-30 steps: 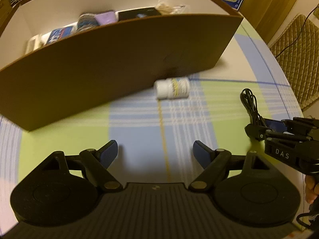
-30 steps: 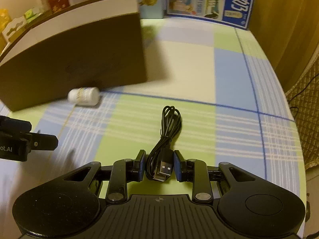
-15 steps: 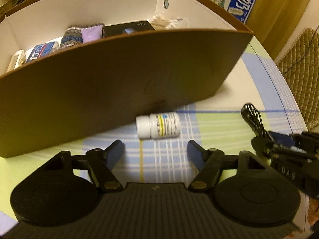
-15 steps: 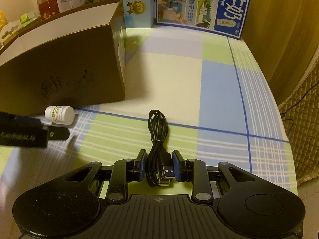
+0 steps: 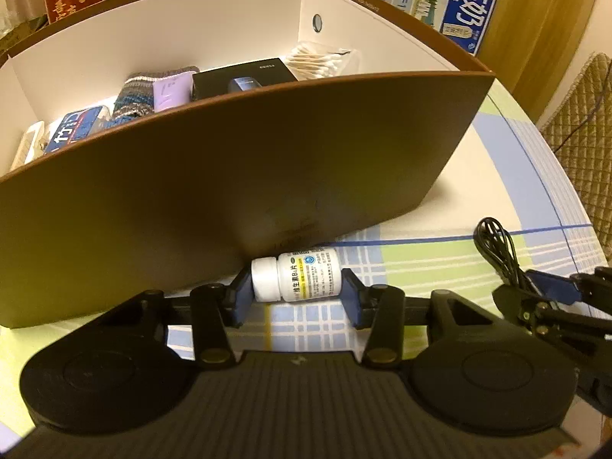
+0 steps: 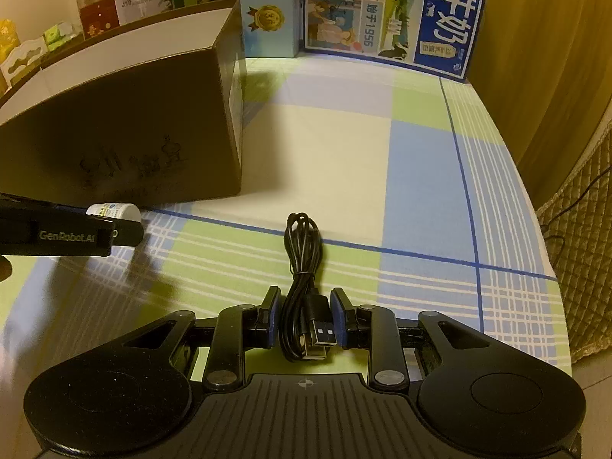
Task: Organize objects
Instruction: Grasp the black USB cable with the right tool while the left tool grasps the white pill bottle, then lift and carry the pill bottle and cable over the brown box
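Brown box [image 5: 237,176] sits far left on the checked tabletop [image 6: 420,176], open top, white inside. Contents visible from the left wrist view: blue-labelled pack [image 5: 74,132], knitted striped item [image 5: 139,93], lilac card [image 5: 172,90], black carton [image 5: 244,76], bag of cotton swabs [image 5: 321,62].

Left tongs [image 5: 296,292] are low on the tabletop, right at the foot of the box's near wall. They are clamped on the white pill bottle [image 5: 302,279]: one blue pad on the cap end, the other on the base end. Bottle lies on its side, cap pointing left, label up, just beside the box wall. Whether it touches the wall, can't tell.

Right wrist view shows the same bottle partly hidden behind the left tool's finger.

Right tongs [image 6: 304,319] are further right, well clear of the box. They are closed around the coiled black USB cable [image 6: 304,264], pads pressing the bundle near the plug end [image 6: 323,334]. Cable loop extends forward and lies on the tabletop.

Milk cartons [image 6: 386,11] stand along the far edge of the tabletop.
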Demonstrator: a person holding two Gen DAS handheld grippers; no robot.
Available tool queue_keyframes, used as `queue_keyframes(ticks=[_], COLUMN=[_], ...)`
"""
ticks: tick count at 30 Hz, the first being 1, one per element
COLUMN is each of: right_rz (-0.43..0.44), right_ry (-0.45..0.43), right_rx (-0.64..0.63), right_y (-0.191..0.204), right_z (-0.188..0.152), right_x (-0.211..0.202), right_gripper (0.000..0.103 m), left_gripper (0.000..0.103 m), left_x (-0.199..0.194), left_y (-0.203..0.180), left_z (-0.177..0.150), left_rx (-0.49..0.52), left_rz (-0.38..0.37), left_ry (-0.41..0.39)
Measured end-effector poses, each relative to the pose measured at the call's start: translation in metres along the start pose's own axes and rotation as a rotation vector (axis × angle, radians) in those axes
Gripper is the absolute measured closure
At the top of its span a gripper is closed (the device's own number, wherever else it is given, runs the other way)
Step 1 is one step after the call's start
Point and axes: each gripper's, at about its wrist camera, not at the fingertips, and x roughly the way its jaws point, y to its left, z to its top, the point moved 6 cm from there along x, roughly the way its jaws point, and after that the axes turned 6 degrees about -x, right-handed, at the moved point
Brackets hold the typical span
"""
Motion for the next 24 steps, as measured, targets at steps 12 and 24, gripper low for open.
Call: queue_keyframes(ticks=[12,24], right_rz=[0.035,0.186], right_ry=[0.008,0.071], right_rx=[-0.047,-0.035], right_y=[0.018,0.052], right_z=[-0.010,-0.024], right_x=[-0.011,-0.028], right_gripper=[0.078,0.085], left_gripper=[0.061,0.061], left_x=[-0.031,-0.070], left_y=[0.031,0.062], left_z=[-0.030,-0.064], left_rx=[0.014,-0.066], left_rz=[0.049,0.058], left_ry=[0.052,0.113])
